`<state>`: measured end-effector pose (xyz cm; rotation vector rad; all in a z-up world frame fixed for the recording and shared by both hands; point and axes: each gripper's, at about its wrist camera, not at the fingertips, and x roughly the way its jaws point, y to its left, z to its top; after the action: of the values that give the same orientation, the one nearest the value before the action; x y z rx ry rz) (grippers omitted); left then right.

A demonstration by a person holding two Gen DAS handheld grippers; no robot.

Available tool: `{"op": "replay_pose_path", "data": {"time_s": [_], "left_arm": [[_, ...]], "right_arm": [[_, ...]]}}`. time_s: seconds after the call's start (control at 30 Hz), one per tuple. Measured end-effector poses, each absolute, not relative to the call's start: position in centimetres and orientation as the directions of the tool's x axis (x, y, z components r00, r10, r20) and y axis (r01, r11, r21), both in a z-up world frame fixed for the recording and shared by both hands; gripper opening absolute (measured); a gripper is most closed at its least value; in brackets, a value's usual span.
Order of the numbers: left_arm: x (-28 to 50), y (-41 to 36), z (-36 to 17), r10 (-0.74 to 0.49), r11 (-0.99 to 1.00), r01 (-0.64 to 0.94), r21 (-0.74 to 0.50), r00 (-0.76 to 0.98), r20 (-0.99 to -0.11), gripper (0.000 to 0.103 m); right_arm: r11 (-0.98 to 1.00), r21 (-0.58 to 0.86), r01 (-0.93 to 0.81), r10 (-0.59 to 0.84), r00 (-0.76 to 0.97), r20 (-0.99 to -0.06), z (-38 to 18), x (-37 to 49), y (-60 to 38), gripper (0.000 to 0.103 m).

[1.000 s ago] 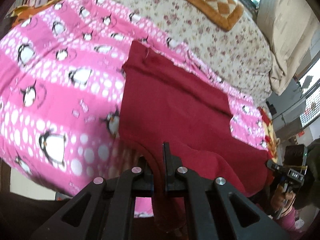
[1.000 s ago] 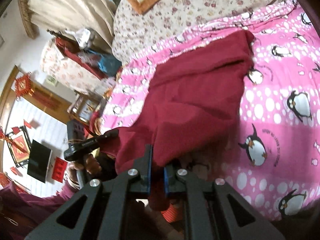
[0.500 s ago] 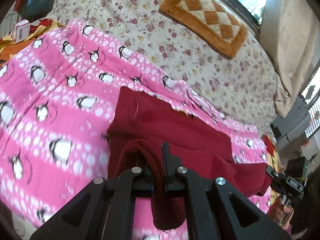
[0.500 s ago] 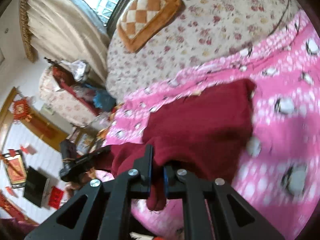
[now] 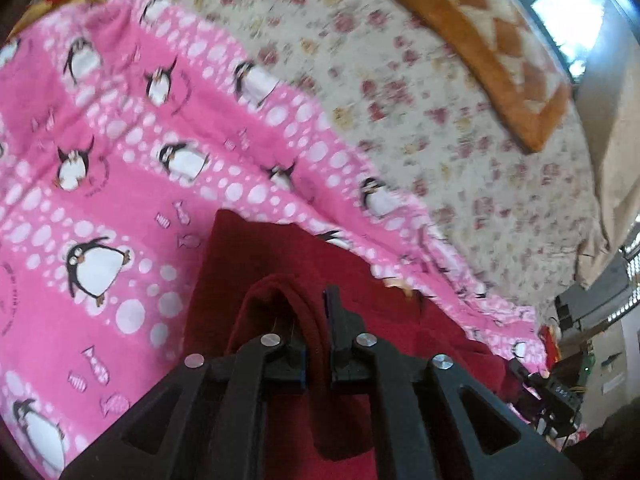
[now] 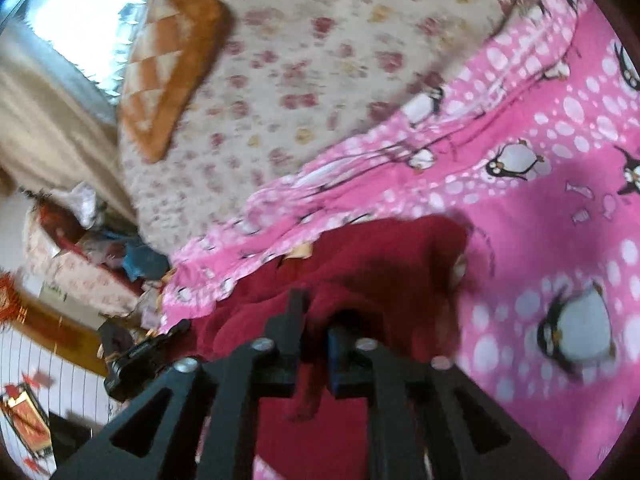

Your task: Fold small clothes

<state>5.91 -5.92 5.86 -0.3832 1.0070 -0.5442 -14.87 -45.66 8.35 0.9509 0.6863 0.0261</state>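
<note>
Garment: a dark red garment (image 5: 280,264) lies on the pink penguin blanket (image 5: 120,184) over the bed, its near edge carried over the far part.
Left gripper (image 5: 316,344): fingers clenched on a red fold.
Right gripper (image 6: 316,340): fingers have just been opening, cloth between them, pads no longer pressing.
Progress: first fold nearly laid, I'd say; release, smoothing and further folds remain.

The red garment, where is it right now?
In both wrist views the red garment lies on the pink penguin blanket, near its edge by the floral bedspread, low in the middle of each picture.
</note>
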Motion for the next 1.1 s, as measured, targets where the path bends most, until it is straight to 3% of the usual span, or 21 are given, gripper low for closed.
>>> {"op": "replay_pose_path", "data": {"time_s": [0.07,0.2,0.27,0.37,0.47,0.6,0.73,0.8,0.97,1.1], "left_arm": [[6.2,-6.1,4.9,-0.573,0.819,0.249,-0.518,0.406,-0.711,0.000],[5.7,-5.6,6.0,-0.582,0.813,0.277,-0.513,0.418,-0.697,0.005],[5.4,-4.8,7.0,-0.584,0.810,0.267,-0.522,0.454,-0.673,0.022],[5.0,-3.5,8.1,-0.564,0.817,0.244,-0.522,0.525,-0.637,0.032],[4.7,-2.9,8.4,-0.577,0.808,0.255,-0.531,0.526,-0.625,0.032],[4.7,-3.3,7.8,-0.541,0.837,0.263,-0.480,0.521,-0.660,0.032],[5.1,-3.4,6.7,-0.542,0.836,0.241,-0.493,0.501,-0.675,0.032],[5.2,-3.6,6.1,-0.529,0.846,0.237,-0.478,0.489,-0.694,0.032],[5.3,-3.8,4.7,-0.501,0.864,0.217,-0.453,0.444,-0.743,0.032],[4.6,-3.5,5.5,-0.510,0.860,0.249,-0.445,0.453,-0.731,0.032]], "right_arm": [[0.637,0.702,0.319,0.263,0.766,-0.586,8.0,-13.8,-46.2,0.046],[0.676,0.681,0.280,0.220,0.805,-0.550,10.4,-15.7,-46.9,0.046],[0.721,0.658,0.216,0.238,0.815,-0.528,12.0,-16.8,-45.7,0.047],[0.805,0.588,0.076,0.329,0.768,-0.549,13.4,-16.9,-41.9,0.047],[0.863,0.502,-0.056,0.401,0.681,-0.613,12.6,-15.5,-37.9,0.047],[0.951,0.307,0.029,0.225,0.615,-0.756,9.0,-11.3,-37.5,0.047],[0.907,0.379,0.183,0.170,0.664,-0.728,6.4,-6.7,-42.5,0.047],[0.879,0.408,0.247,0.181,0.618,-0.765,4.4,-4.4,-43.9,0.046],[0.883,0.401,0.245,0.168,0.632,-0.757,5.8,-6.5,-44.4,0.047],[0.864,0.434,0.257,0.138,0.707,-0.694,7.8,-13.2,-46.1,0.063]]}}
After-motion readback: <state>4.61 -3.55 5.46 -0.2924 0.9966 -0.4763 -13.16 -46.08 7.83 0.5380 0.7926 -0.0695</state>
